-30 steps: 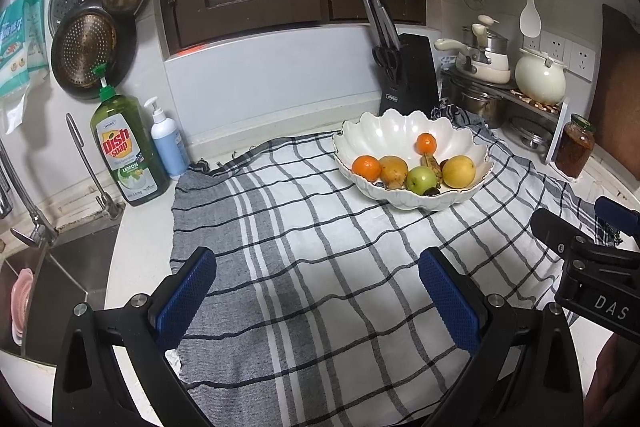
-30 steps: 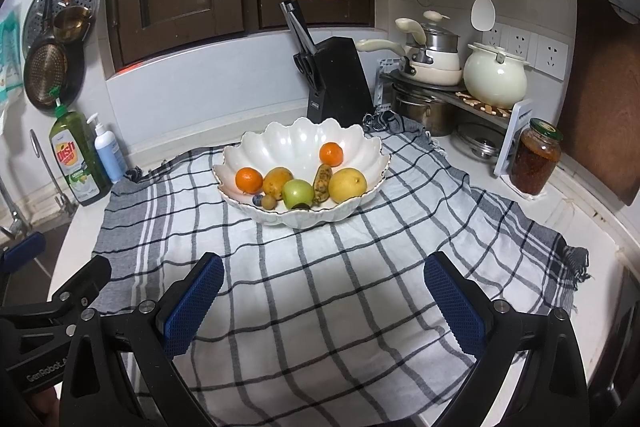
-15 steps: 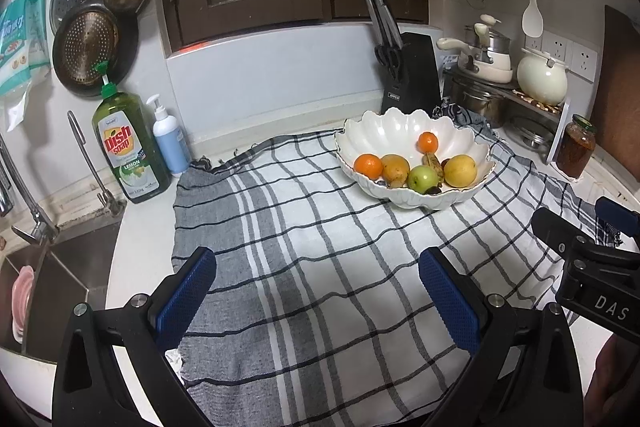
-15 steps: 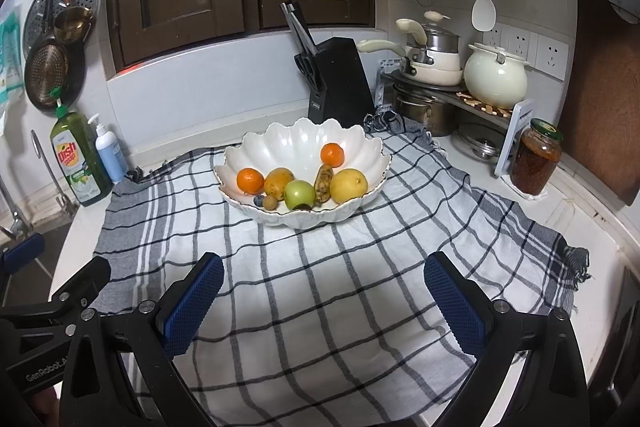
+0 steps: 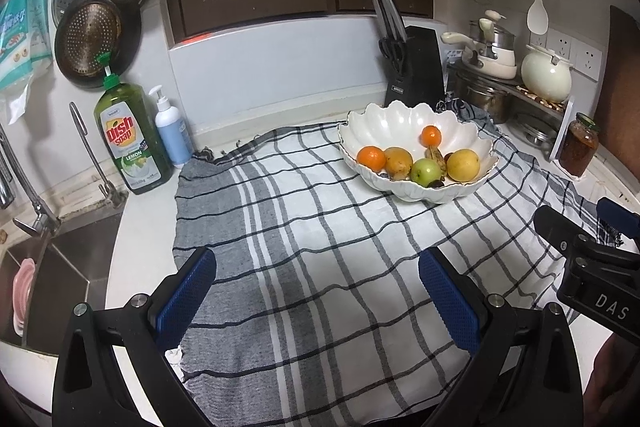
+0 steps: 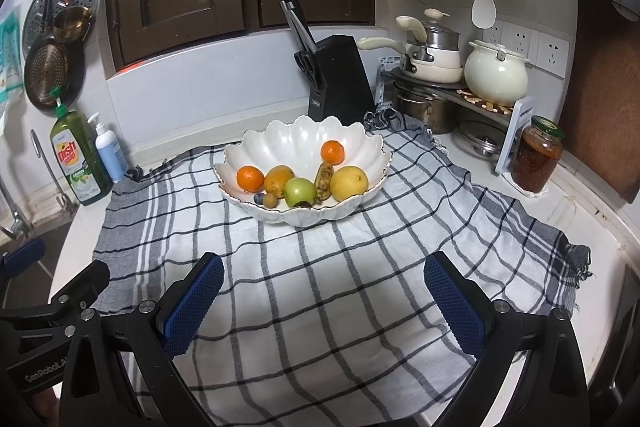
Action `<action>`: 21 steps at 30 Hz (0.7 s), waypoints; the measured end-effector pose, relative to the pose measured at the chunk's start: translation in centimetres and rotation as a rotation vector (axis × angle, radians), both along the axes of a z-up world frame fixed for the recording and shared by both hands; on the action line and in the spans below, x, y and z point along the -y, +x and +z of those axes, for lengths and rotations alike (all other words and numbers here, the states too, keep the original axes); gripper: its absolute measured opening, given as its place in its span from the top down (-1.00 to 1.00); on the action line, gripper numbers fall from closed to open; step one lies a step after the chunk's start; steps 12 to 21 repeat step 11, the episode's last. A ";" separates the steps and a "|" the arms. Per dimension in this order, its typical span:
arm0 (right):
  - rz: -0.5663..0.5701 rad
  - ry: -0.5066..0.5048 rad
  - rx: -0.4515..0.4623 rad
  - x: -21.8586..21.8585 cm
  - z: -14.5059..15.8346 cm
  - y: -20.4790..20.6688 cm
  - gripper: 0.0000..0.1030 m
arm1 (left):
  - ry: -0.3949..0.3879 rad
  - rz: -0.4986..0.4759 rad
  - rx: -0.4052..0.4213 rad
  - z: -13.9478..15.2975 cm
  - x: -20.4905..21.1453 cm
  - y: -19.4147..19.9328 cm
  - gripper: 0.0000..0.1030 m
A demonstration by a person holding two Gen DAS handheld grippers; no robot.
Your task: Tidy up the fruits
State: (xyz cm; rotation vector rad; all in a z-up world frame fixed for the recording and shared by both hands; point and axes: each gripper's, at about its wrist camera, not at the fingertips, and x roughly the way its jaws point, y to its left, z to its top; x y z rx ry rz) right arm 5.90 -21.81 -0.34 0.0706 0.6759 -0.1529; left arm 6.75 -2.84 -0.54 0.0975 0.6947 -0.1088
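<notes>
A white scalloped bowl (image 5: pixel 400 123) (image 6: pixel 296 143) stands on a grey checked cloth (image 5: pixel 320 247) (image 6: pixel 320 267). In it lie two oranges (image 6: pixel 250 178), a green apple (image 6: pixel 299 190), a yellow round fruit (image 6: pixel 349 183), a yellow-orange fruit (image 6: pixel 279 178), a spotted banana (image 6: pixel 324 176) and small dark fruits. My left gripper (image 5: pixel 318 297) is open and empty above the cloth, near and left of the bowl. My right gripper (image 6: pixel 322 301) is open and empty in front of the bowl.
A green dish soap bottle (image 5: pixel 130 139) and a white pump bottle (image 5: pixel 172 135) stand by the sink (image 5: pixel 48 275) at the left. A black knife block (image 6: pixel 338 79), pots on a rack (image 6: pixel 460 75) and a glass jar (image 6: pixel 536 155) stand behind and right of the bowl.
The left wrist view has shifted slightly, so the bowl sits a touch higher and further right. The right gripper has barely moved. Both grippers stay open.
</notes>
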 end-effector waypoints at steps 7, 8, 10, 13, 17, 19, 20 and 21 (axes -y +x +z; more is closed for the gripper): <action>0.000 0.001 -0.003 -0.2 -0.2 -0.3 -0.97 | -0.004 -0.001 -0.011 -0.2 0.1 0.1 -1.00; 0.000 0.001 -0.004 -0.2 -0.3 -0.3 -0.97 | -0.004 0.000 -0.011 -0.2 0.1 0.1 -1.00; 0.001 0.004 -0.006 -0.5 -0.4 -0.6 -0.97 | -0.004 -0.001 -0.011 -0.2 0.1 0.2 -1.00; 0.000 0.003 -0.006 -0.5 -0.5 -0.6 -0.97 | -0.003 0.002 -0.012 -0.3 0.1 0.2 -1.00; 0.000 0.003 -0.006 -0.5 -0.5 -0.6 -0.97 | -0.003 0.002 -0.012 -0.3 0.1 0.2 -1.00; 0.000 0.003 -0.006 -0.5 -0.5 -0.6 -0.97 | -0.003 0.002 -0.012 -0.3 0.1 0.2 -1.00; 0.000 0.003 -0.006 -0.5 -0.5 -0.6 -0.97 | -0.003 0.002 -0.012 -0.3 0.1 0.2 -1.00; 0.000 0.003 -0.006 -0.5 -0.5 -0.6 -0.97 | -0.003 0.002 -0.012 -0.3 0.1 0.2 -1.00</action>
